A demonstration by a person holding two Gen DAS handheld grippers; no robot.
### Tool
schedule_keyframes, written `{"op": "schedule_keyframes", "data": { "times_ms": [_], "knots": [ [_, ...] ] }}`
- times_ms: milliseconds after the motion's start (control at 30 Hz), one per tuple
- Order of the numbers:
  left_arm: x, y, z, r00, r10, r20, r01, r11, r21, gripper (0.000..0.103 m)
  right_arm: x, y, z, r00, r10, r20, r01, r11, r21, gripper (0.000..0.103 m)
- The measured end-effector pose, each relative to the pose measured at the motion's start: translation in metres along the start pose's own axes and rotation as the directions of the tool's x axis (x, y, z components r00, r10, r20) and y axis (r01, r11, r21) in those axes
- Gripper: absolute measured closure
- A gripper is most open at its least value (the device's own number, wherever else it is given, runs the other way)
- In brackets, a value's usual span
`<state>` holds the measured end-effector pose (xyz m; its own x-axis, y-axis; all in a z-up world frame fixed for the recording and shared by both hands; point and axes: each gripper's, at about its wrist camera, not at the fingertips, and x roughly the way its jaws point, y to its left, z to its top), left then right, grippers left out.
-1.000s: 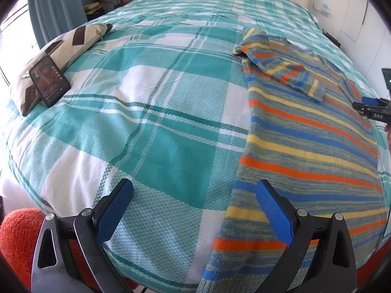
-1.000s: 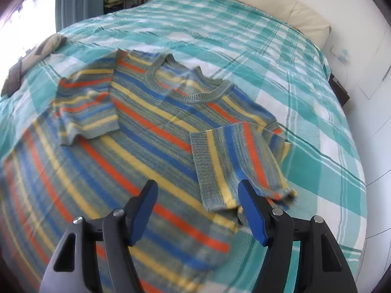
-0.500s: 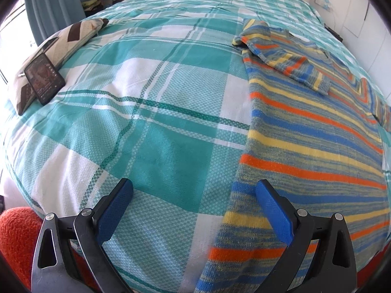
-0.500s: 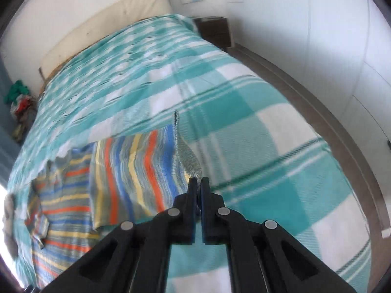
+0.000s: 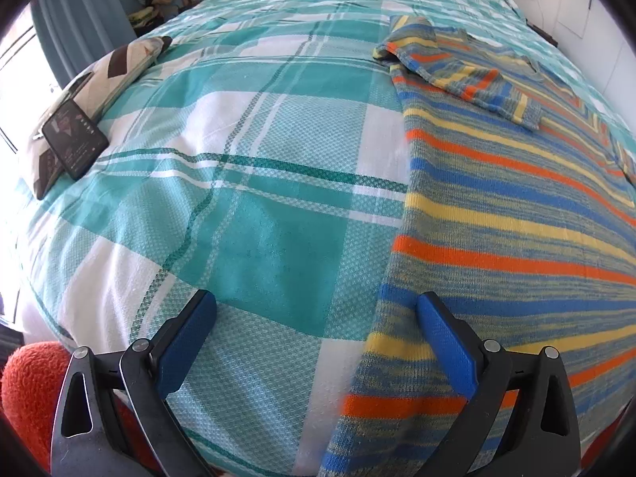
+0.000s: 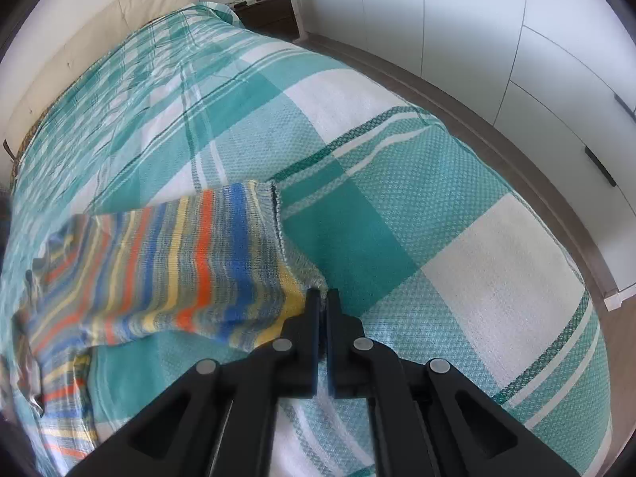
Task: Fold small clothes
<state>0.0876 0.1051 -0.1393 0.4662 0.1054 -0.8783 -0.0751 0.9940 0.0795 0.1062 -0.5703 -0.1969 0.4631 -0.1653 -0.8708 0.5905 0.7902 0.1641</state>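
Note:
A small knitted sweater (image 5: 512,206) with orange, blue and yellow stripes lies on a teal and white checked bed cover (image 5: 254,206). Its near sleeve (image 5: 469,71) is folded in over the chest. My left gripper (image 5: 316,318) hangs open over the sweater's left hem edge, one blue pad over the cover and one over the knit. In the right wrist view my right gripper (image 6: 322,292) is shut on the cuff of the other sleeve (image 6: 190,262), which is lifted and stretched away from the body.
A patterned cushion (image 5: 115,71) with a phone (image 5: 73,139) on it lies at the bed's left side. Something orange and fluffy (image 5: 28,381) sits below the bed edge. White cupboards (image 6: 516,39) and a bedside table (image 6: 270,12) stand on the right.
My right gripper closed on the right sleeve's cuff, rolled over and pulled the sleeve outward across the cover. The left gripper stayed open in nearly the same place.

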Motion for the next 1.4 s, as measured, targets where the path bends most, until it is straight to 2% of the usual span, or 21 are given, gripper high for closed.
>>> {"op": "schedule_keyframes", "data": {
  "times_ms": [133, 267, 367, 467, 533, 600, 700, 767, 833, 900, 1000, 1100, 1400],
  "knots": [
    [-0.007, 0.01, 0.012, 0.999, -0.041, 0.005, 0.041, 0.998, -0.039, 0.002, 0.003, 0.002, -0.001, 0.999, -0.041, 0.004, 0.041, 0.999, -0.027, 0.102],
    [-0.02, 0.029, 0.047, 0.991, -0.044, 0.128, 0.057, 0.994, -0.097, 0.002, 0.0, 0.004, -0.002, 0.999, -0.044, 0.01, 0.045, 0.998, -0.039, 0.102],
    [-0.009, 0.039, 0.076, 0.98, -0.049, 0.191, 0.071, 0.991, -0.11, 0.002, -0.006, 0.003, -0.006, 0.995, -0.091, 0.027, 0.092, 0.994, -0.055, 0.101],
    [0.027, 0.041, 0.1, 0.979, -0.048, 0.196, 0.069, 0.992, -0.106, 0.002, -0.021, -0.006, -0.017, 0.998, -0.049, 0.027, 0.05, 0.998, -0.028, 0.074],
    [0.057, 0.04, 0.109, 0.984, -0.045, 0.172, 0.062, 0.994, -0.091, 0.002, -0.048, -0.004, -0.034, 0.995, -0.029, 0.093, 0.033, 0.999, -0.042, 0.036],
    [0.094, 0.039, 0.111, 0.995, -0.061, 0.082, 0.067, 0.995, -0.07, 0.0, -0.076, 0.011, -0.058, 0.985, -0.012, 0.175, 0.032, 0.993, -0.116, 0.023],
    [0.093, 0.039, 0.109, 0.992, -0.054, 0.11, 0.063, 0.995, -0.077, 0.0, -0.092, 0.047, -0.093, 0.975, 0.035, 0.219, 0.03, 0.958, -0.286, 0.021],
    [0.09, 0.037, 0.105, 0.992, -0.043, 0.123, 0.051, 0.997, -0.063, 0.0, -0.083, 0.065, -0.109, 0.975, 0.024, 0.219, 0.053, 0.939, -0.339, 0.016],
    [0.088, 0.041, 0.103, 0.99, -0.066, 0.126, 0.076, 0.994, -0.079, 0.0, -0.064, 0.07, -0.118, 0.984, 0.006, 0.178, 0.053, 0.944, -0.324, 0.016],
    [0.089, 0.039, 0.103, 0.991, -0.059, 0.119, 0.069, 0.995, -0.077, 0.0, -0.038, 0.069, -0.124, 0.992, -0.021, 0.126, 0.059, 0.951, -0.305, 0.015],
    [0.09, 0.036, 0.104, 0.992, -0.04, 0.119, 0.049, 0.997, -0.067, 0.0, -0.028, 0.063, -0.129, 0.988, -0.029, 0.149, 0.07, 0.958, -0.278, 0.005],
    [0.092, 0.038, 0.105, 0.992, -0.055, 0.117, 0.064, 0.995, -0.077, 0.0, -0.025, 0.06, -0.129, 0.99, -0.011, 0.14, 0.049, 0.961, -0.272, 0.001],
    [0.092, 0.039, 0.106, 0.992, -0.05, 0.116, 0.058, 0.996, -0.074, 0.0, -0.02, 0.063, -0.129, 0.988, -0.011, 0.156, 0.054, 0.96, -0.274, 0.0]
  ]
}}
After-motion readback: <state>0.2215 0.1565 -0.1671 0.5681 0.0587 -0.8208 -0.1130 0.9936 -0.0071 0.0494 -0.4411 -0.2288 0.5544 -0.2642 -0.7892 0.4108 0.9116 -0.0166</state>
